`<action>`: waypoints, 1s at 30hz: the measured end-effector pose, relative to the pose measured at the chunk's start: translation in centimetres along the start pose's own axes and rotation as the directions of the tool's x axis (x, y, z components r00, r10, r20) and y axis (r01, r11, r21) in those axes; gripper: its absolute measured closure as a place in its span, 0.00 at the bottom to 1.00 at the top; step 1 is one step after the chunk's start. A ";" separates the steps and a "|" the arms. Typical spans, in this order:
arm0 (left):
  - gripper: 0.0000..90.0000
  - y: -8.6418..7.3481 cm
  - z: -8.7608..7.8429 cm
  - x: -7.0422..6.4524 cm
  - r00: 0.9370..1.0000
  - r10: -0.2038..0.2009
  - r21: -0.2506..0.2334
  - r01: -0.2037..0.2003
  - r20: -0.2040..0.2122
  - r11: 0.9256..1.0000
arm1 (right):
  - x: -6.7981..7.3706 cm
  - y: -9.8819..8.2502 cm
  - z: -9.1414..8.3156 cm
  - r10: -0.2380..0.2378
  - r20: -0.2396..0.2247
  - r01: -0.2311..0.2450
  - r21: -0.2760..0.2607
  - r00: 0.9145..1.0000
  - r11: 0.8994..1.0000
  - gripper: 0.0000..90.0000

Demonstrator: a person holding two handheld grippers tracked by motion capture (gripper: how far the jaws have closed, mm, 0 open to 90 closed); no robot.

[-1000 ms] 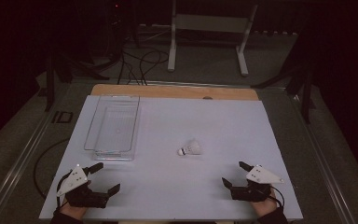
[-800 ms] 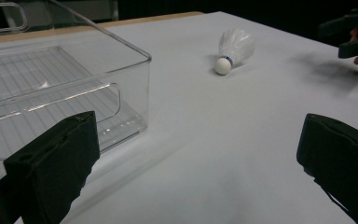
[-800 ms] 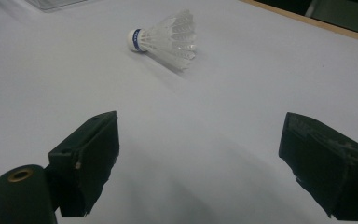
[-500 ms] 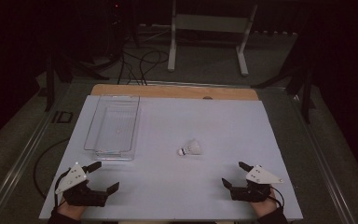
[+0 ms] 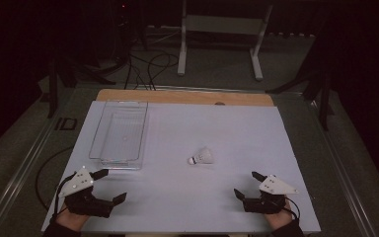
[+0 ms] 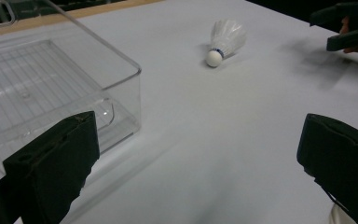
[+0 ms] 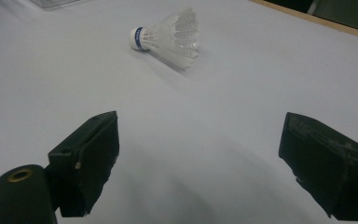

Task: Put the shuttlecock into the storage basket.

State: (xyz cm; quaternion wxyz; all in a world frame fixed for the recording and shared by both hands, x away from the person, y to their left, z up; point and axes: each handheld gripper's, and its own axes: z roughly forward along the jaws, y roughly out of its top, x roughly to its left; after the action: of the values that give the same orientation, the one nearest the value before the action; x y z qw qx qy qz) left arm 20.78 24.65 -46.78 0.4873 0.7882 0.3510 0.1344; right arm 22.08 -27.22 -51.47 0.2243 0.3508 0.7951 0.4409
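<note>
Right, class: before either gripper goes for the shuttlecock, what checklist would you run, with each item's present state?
1. Left gripper jaws open and empty: ok.
2. Right gripper jaws open and empty: ok.
3. Shuttlecock lying on its side, free of both grippers: ok.
4. Clear plastic bin empty: ok.
5. White table surface between the right gripper and the shuttlecock unobstructed: ok.
6. Shuttlecock feathers undamaged: cannot tell.

One shuttlecock [image 5: 200,157], one clear plastic tray [image 5: 120,132] and two hand-held grippers, left [image 5: 109,185] and right [image 5: 246,183]
</note>
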 end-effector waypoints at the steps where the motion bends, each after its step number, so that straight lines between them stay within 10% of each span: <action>1: 0.00 0.2 -0.1 0.0 1.000 0.005 0.004 -0.005 -0.003 1.000 | 0.0 0.0 0.0 -0.001 0.001 0.001 0.000 1.000 1.000 0.14; 30: 0.00 5.1 0.7 -0.2 0.997 0.066 0.100 -0.070 0.037 0.993 | 0.0 0.0 0.1 0.002 -0.008 -0.002 0.001 1.000 1.000 0.14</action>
State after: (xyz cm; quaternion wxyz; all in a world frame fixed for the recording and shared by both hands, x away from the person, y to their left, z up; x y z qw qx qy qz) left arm 23.15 22.65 -42.71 0.4479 0.8254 0.3220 0.1197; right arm 22.10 -27.17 -51.50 0.2206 0.3500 0.7959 0.4420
